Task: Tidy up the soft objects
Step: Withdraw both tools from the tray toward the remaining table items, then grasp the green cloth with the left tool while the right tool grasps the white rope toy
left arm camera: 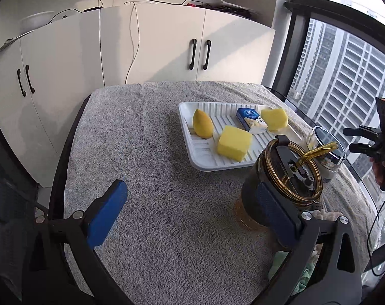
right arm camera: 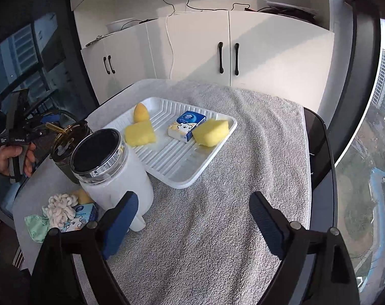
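A white ribbed tray [left arm camera: 205, 152] [right arm camera: 172, 162] on the grey towel holds a yellow mango-shaped toy [left arm camera: 202, 124] [right arm camera: 141, 113], two yellow sponges [left arm camera: 234, 147] [right arm camera: 211, 132] and a blue tissue pack [left arm camera: 251, 119] [right arm camera: 187, 125]. My left gripper [left arm camera: 191, 190] is open over bare towel, short of the tray, with nothing between its blue pads. My right gripper [right arm camera: 193, 200] is also open and empty, near the tray's front corner. Beside the white jar lies a small pile: a white knitted piece [right arm camera: 60, 209], another tissue pack [right arm camera: 80, 218] and a green cloth [right arm camera: 36, 226].
A dark tumbler with an amber lid and straw [left arm camera: 286, 175] [right arm camera: 65, 145] stands by my left gripper's right finger. A white jar with a black lid [right arm camera: 111, 167] stands beside it. White cabinets [left arm camera: 141, 45] lie behind the table, and a window [left arm camera: 345, 63] runs along its right side.
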### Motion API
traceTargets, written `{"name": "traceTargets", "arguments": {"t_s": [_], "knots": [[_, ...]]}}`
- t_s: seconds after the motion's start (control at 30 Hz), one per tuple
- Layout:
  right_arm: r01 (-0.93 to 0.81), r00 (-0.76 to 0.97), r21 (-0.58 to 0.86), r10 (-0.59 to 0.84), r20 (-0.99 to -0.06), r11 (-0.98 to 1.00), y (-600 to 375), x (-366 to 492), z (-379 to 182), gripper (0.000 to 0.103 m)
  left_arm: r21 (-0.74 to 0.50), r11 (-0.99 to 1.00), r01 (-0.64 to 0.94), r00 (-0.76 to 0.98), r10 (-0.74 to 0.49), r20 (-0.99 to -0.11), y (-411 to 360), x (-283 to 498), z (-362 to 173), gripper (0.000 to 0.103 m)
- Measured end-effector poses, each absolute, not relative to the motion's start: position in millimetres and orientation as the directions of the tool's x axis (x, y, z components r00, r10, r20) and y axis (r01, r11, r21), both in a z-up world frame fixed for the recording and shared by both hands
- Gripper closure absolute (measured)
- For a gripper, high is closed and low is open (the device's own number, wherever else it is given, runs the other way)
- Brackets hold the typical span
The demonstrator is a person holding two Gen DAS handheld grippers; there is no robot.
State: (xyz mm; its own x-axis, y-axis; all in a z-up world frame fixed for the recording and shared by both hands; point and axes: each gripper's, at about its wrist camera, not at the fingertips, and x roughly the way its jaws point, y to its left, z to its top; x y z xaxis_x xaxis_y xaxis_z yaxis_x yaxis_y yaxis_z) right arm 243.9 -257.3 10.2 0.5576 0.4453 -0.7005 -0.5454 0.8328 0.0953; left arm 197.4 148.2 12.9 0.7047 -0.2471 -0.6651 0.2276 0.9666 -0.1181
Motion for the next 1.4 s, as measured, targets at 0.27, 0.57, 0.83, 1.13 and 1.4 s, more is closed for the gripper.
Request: {"name": "traceTargets", "arguments": {"t_s": [0.27,0.57,0.83,1.13,1.4], "knots": [[-0.551,0.529,0.181,0.508,-0.680,0.815,-247,177,-11,0.012,-0.181,0.961,0.210,0.682,-0.277,-0.677,140,130,-6,0.000],[-0.561,0.527,0.207,0.538,-0.657,0.802,-215,119,-20,0.012,-0.258,0.940,0.225,0.616,-0.342,-0.709,108,67,-30,0.000],[-0.599,0.531,0.193,0.566,-0.631,0.777,-170,78,-20,0.012,-0.286,0.927,0.243,0.590,-0.375,-0.715,77,43,-39,0.000],[-0.578,0.547,0.180,0.541,-0.639,0.796,-145,81,-17,0.012,-0.210,0.950,0.231,0.593,-0.309,-0.743,52,63,-54,0.000],[-0.594,0.522,0.174,0.541,-0.659,0.785,-119,106,-19,0.014,-0.159,0.965,0.208,0.591,-0.254,-0.766,45,81,-64,0.000]]}}
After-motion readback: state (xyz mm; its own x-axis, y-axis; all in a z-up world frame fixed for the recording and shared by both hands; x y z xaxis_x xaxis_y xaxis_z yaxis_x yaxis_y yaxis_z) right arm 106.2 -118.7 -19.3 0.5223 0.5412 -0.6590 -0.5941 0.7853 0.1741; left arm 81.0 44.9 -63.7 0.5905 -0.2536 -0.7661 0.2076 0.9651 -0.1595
